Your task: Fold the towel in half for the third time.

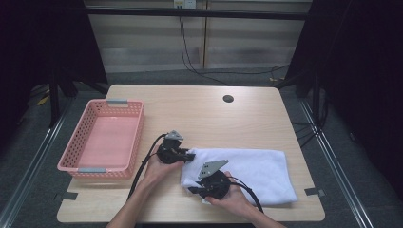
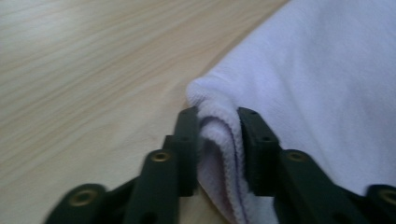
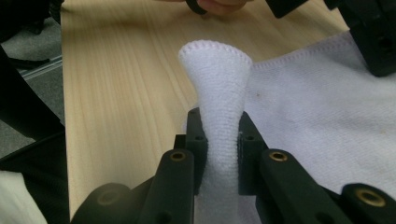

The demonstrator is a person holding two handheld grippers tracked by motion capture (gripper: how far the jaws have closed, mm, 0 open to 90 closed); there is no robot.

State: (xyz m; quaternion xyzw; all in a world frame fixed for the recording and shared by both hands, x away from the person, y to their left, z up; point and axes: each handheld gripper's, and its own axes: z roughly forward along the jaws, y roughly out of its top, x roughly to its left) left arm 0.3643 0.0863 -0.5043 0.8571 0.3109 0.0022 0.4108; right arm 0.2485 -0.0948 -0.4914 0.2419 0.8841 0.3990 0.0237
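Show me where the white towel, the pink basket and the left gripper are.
white towel (image 1: 259,171): high view, flat middle of the cloth.
pink basket (image 1: 139,133): high view, right side wall.
left gripper (image 2: 218,122): left gripper view, between its fingertips, pinching the towel's corner.

Empty pink basket at table's left edge, dark round hole nr far edge.
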